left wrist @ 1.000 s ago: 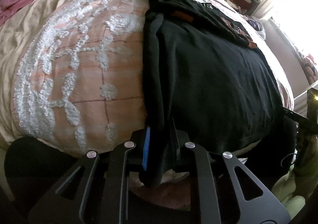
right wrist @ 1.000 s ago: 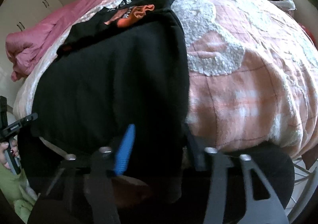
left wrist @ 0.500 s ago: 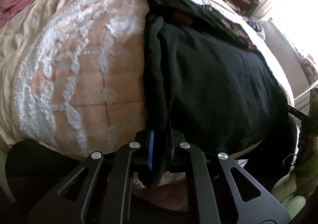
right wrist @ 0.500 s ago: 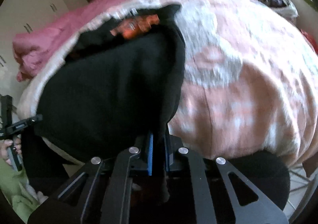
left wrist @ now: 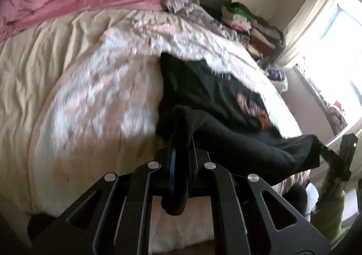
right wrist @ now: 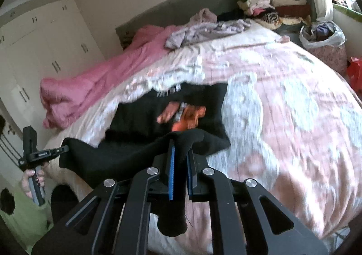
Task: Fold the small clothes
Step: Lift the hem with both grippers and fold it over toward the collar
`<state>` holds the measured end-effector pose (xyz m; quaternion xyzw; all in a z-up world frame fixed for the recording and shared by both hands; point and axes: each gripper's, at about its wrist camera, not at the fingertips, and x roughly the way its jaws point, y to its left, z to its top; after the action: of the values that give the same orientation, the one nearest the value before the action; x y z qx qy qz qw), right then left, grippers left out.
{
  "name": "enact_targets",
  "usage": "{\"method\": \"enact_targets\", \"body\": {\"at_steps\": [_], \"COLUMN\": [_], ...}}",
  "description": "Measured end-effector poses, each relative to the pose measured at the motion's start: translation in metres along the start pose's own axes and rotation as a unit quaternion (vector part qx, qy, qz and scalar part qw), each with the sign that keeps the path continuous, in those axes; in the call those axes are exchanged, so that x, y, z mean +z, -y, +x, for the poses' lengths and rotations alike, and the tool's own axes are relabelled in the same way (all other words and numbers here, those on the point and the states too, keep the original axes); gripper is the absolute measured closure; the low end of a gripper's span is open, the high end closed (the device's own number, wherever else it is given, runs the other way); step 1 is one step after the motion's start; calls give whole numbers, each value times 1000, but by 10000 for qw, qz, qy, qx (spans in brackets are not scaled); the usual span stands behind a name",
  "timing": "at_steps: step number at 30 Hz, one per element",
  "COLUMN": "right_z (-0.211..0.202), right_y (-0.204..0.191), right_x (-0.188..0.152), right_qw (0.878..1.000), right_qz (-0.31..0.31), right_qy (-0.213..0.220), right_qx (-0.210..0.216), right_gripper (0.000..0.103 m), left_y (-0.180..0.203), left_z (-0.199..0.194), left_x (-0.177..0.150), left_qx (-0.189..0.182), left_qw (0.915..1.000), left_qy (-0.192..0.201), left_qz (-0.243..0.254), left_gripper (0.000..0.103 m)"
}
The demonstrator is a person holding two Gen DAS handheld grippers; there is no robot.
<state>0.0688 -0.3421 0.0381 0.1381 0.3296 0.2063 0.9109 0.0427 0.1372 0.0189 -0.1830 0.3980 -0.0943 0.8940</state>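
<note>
A black garment with an orange print [right wrist: 187, 116] lies on the pink and white bedspread [right wrist: 282, 123]. Its near hem is lifted off the bed and stretched between both grippers. My left gripper [left wrist: 181, 139] is shut on the hem's left corner [left wrist: 181, 119], and a black fold hangs down between its fingers. My right gripper [right wrist: 179, 141] is shut on the hem's right corner [right wrist: 192, 137]. The far part of the black garment [left wrist: 215, 87] still rests flat on the bed. Each gripper shows at the edge of the other's view: the right gripper [left wrist: 325, 150] and the left gripper [right wrist: 64, 148].
A pink duvet [right wrist: 95, 87] is bunched along the far left of the bed. A grey-lilac garment [right wrist: 203, 30] lies near the headboard. Folded clothes [right wrist: 271, 3] are stacked at the far right, beside a plastic bag [right wrist: 323, 35]. White wardrobes [right wrist: 34, 46] stand at left.
Both grippers closed on the near hem, then rose with it and tilted up. The hem has come off the bed, and more of the room shows in both views.
</note>
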Motion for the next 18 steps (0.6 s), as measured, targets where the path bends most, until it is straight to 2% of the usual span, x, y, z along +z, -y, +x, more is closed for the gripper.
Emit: {"method": "enact_targets", "body": {"at_steps": [8,18], "right_z": [32,104], "right_y": [17,39], "right_x": [47,87], "right_qw": [9994,9977], "right_qz": [257,449], "right_qy": [186,-51], "right_qx": [-103,-500], "right_gripper": [95,95], "left_y": [-1,-12], "left_z": [25,86], "left_x": [56,101], "left_qx": [60,223], "left_qw": [9990,9974], "left_qy": [361,309], "left_qz": [-273,-609], "left_gripper": [101,101]}}
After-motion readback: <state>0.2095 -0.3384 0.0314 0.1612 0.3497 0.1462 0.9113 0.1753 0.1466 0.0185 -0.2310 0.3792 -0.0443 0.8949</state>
